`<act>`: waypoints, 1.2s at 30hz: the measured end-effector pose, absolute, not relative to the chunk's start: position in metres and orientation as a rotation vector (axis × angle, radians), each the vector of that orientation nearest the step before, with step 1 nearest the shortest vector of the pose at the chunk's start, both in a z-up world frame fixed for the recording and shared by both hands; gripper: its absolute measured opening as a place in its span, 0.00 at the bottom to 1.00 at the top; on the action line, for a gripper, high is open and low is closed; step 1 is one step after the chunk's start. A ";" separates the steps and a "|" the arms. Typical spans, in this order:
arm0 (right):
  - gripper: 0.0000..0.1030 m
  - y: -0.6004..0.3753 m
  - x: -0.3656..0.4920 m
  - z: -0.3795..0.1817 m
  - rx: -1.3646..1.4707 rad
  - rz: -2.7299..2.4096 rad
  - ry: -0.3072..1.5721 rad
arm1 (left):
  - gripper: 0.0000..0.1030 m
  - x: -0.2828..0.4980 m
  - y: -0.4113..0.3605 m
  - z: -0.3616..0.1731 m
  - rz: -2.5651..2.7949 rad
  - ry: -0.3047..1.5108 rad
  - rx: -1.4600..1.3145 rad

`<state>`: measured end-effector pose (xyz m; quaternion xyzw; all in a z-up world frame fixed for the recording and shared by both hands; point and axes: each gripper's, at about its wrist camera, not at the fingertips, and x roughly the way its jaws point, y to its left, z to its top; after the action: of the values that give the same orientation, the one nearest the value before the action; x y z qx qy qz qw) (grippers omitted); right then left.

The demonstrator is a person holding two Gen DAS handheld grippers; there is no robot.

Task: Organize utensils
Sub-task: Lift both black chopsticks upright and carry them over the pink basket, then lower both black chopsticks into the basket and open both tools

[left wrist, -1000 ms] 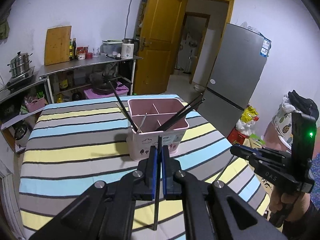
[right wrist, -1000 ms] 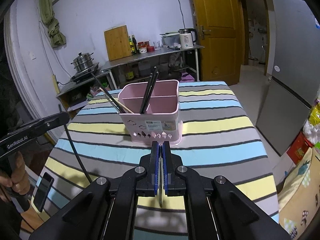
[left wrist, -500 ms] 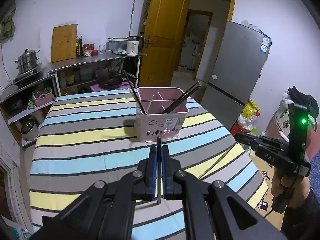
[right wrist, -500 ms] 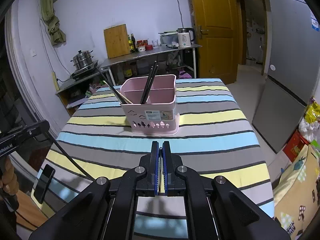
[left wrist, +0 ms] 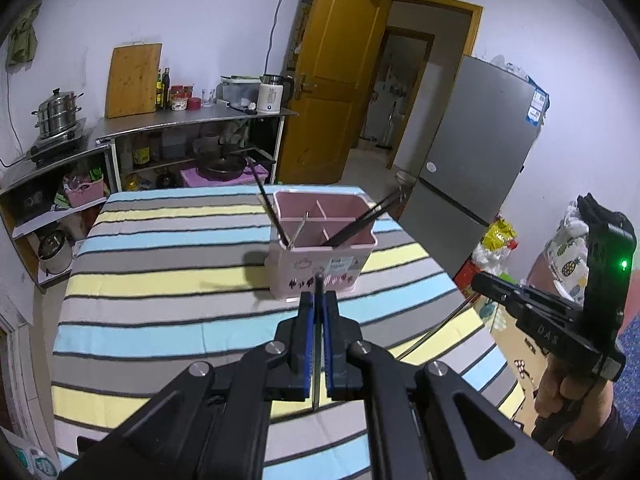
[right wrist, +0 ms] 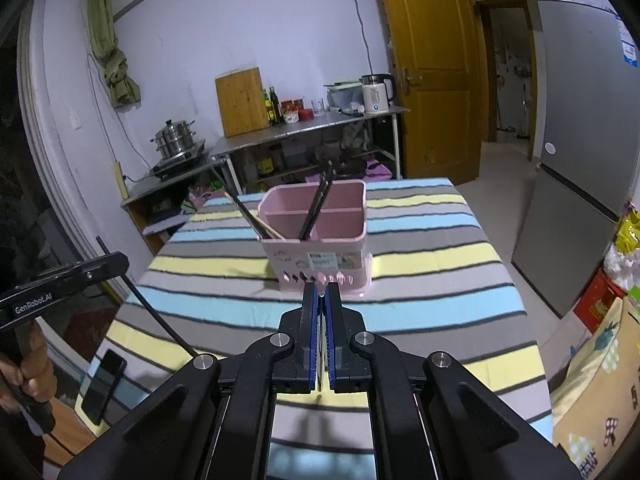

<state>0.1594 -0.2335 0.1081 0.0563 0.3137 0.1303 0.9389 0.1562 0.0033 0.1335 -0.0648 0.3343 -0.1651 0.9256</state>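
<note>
A pink divided utensil holder (left wrist: pixel 322 256) (right wrist: pixel 320 240) stands on the striped table, with several dark chopsticks leaning in its compartments. My left gripper (left wrist: pixel 319 300) is shut on a dark chopstick (left wrist: pixel 318 336) and hovers over the table in front of the holder. In the right wrist view the same chopstick (right wrist: pixel 156 316) hangs down from the left gripper at the left. My right gripper (right wrist: pixel 321 294) is shut on a thin pale chopstick (right wrist: pixel 321 344), also in front of the holder. In the left wrist view the right gripper's chopstick (left wrist: pixel 448 320) slants down at the right.
The table has a striped cloth (left wrist: pixel 168 272). A black phone (right wrist: pixel 103 386) lies at its near left corner. A steel shelf with pots and bottles (left wrist: pixel 180 120) stands behind, a grey fridge (left wrist: pixel 476 160) and a wooden door (left wrist: pixel 332 92) to the right.
Both grippers have drawn back from the holder, which looks smaller and farther away. Each still holds its chopstick.
</note>
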 end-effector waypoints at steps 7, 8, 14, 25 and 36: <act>0.03 -0.228 0.173 0.131 0.151 0.297 0.576 | 0.04 0.174 0.011 0.157 -0.351 0.630 -0.191; 0.03 -0.226 0.176 0.134 0.155 0.300 0.566 | 0.04 0.177 0.011 0.161 -0.350 0.620 -0.193; 0.03 -0.223 0.193 0.154 0.178 0.311 0.517 | 0.04 0.194 0.009 0.186 -0.363 0.566 -0.197; 0.03 -0.212 0.223 0.188 0.175 0.317 0.429 | 0.04 0.227 0.008 0.220 -0.381 0.483 -0.199; 0.03 -0.208 0.259 0.180 0.196 0.312 0.427 | 0.04 0.266 0.004 0.217 -0.384 0.466 -0.199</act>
<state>0.2593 -0.2084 0.1797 0.0968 0.2107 0.1537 0.9605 0.2658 0.0036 0.2171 -0.0979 0.2293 -0.1888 0.9498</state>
